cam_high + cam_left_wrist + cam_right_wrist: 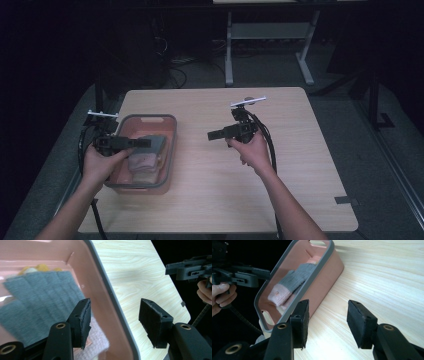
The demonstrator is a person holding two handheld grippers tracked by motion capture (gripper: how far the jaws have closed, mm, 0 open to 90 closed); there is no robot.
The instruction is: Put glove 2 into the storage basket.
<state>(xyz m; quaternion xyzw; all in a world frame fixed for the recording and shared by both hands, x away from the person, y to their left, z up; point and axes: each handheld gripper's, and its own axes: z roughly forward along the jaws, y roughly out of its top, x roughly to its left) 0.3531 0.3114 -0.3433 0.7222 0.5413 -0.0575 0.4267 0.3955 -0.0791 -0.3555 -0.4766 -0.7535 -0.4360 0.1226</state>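
high view dim, dark surround | gripper views bright | near jaws soft

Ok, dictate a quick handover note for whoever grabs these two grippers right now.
Left gripper: open, empty, over the right rim of the pink bin.
Right gripper: open, empty, held above the bare table, pointing toward the bin.
Grey-and-pink glove lies inside the bin, with something yellow behind it.
Done: nothing gripped yet.
Left: probably lower the left gripper onto the glove.

left claw (145,143) jaws apart | right claw (212,135) jaws apart, raised
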